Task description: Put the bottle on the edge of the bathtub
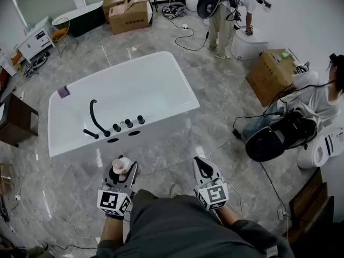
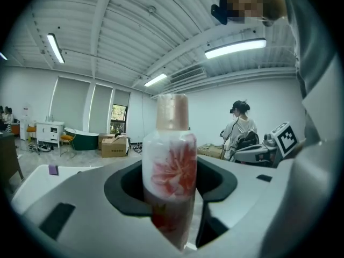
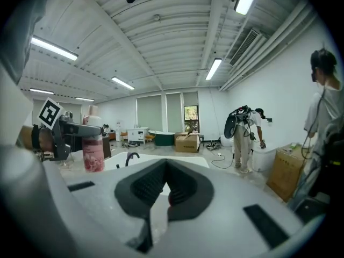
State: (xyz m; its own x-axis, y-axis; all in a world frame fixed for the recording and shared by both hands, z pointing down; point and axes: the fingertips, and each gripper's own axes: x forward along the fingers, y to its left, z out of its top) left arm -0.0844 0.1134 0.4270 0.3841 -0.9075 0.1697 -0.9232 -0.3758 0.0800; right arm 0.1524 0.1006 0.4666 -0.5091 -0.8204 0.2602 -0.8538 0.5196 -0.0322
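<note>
Left gripper view: left tool (image 2: 171,193) clamps a smooth cylindrical flower-printed bottle (image 2: 171,163); right tool (image 3: 164,190) closed, empty.

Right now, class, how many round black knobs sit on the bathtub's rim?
3. All stand in a row on the near rim of the bathtub, right of the curved black tap: the left knob, the middle knob, the right knob. None looks hidden.

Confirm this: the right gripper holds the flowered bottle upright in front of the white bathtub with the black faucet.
Wrong gripper. The left gripper holds the bottle, jaws closed on it, as the left gripper view shows; the right gripper is shut and empty. The rest stands: upright, in front of the white bathtub with the black faucet.
</note>
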